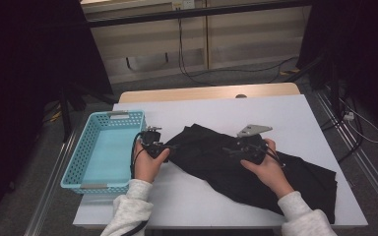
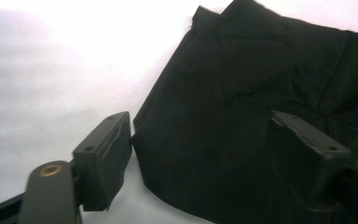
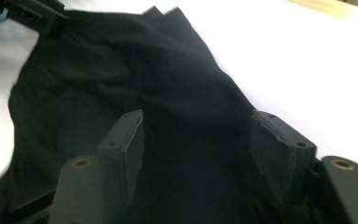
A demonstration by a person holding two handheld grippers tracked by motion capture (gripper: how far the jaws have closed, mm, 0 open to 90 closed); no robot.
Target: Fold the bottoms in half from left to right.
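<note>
A black garment (image 1: 206, 160) lies crumpled across the middle and right of the white table (image 1: 216, 110). My left gripper (image 1: 170, 147) sits at the garment's left edge. In the left gripper view it (image 2: 200, 121) is open: one jaw stands over bare table beside the cloth's (image 2: 242, 70) edge, the other over the cloth, and neither pad presses on it. My right gripper (image 1: 231, 150) hovers over the garment's middle. It (image 3: 196, 116) is open in the right gripper view, with black fabric (image 3: 121, 60) below the gap between the jaws.
A light-blue perforated basket (image 1: 74, 172) stands at the table's left edge, close beside my left hand. The left gripper (image 3: 37, 14) shows at the top left of the right gripper view. Cables and dark stands lie on the floor beyond the table.
</note>
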